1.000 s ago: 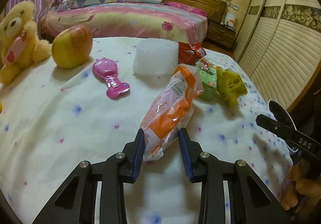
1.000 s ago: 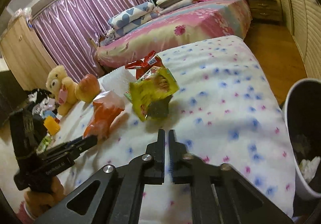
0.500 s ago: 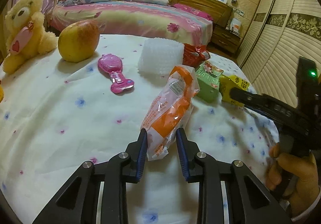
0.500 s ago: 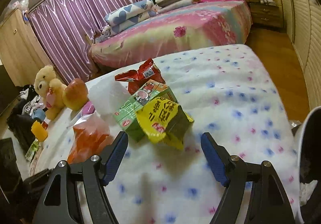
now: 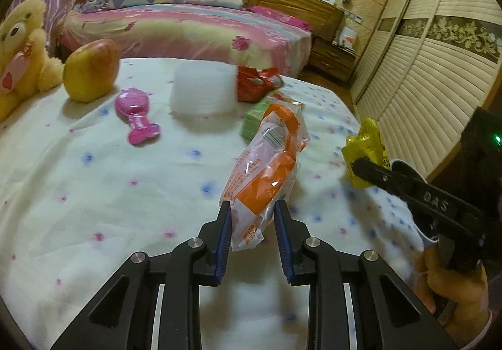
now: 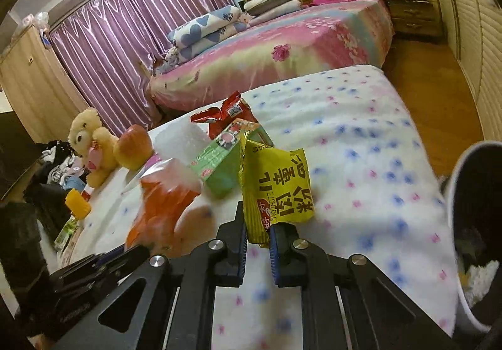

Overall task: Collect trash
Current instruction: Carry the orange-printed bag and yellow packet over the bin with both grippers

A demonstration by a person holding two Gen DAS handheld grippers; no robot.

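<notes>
An orange and clear snack bag (image 5: 266,168) stands tilted on the flowered sheet (image 5: 94,180). Its lower end sits between the blue pads of my left gripper (image 5: 252,208), whose jaws are closing and press on it. The same orange bag (image 6: 163,196) looks blurred in the right wrist view. My right gripper (image 6: 257,224) is shut on the bottom edge of a yellow snack packet (image 6: 276,183) and holds it off the sheet. From the left wrist view, the right gripper (image 5: 353,166) carries the yellow packet (image 5: 365,142) at the right. A bin (image 6: 451,190) with a white rim stands at the right edge.
A green carton (image 5: 254,121), a red wrapper (image 5: 254,83) and a white foam block (image 5: 202,92) lie beyond the bag. An apple (image 5: 91,73), a pink toy mirror (image 5: 135,114) and a teddy bear (image 5: 18,51) sit at the left. A second bed stands behind.
My right gripper opened around the yellow packet, then shut on it and lifted it off the green carton. The left jaws narrowed onto the orange bag, which now stands more upright.
</notes>
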